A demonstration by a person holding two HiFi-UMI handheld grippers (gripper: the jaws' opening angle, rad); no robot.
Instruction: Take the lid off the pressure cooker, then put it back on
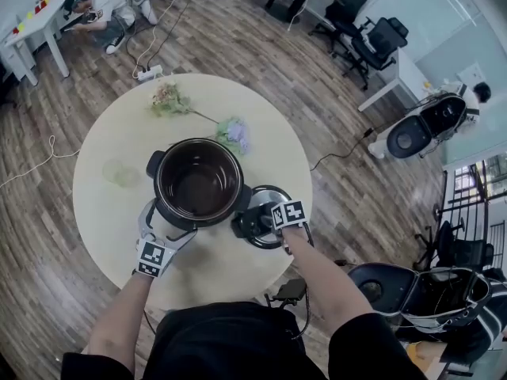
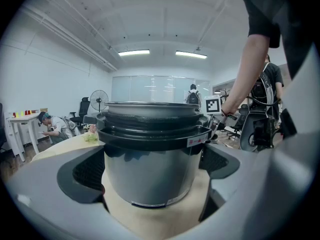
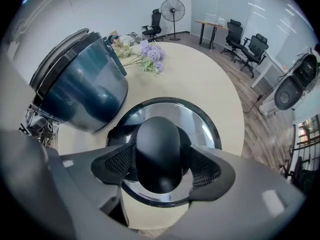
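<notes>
Lid (image 3: pixel 200 126) lies on the table (image 1: pixel 103 204) just right of the open pot (image 1: pixel 198 182); my right gripper (image 3: pixel 161 164) straddles its knob (image 3: pixel 159 144), pads slack; my left gripper (image 2: pixel 152 179) clamps the pot; steel lid, I judge heavy and slick; grip the knob.

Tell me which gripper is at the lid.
The right gripper, fingers open beside the black lid knob; the left gripper clamps the cooker.

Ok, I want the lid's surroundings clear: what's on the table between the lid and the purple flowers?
Nothing: the right gripper view shows only bare table between the lid and the purple flowers.
</notes>
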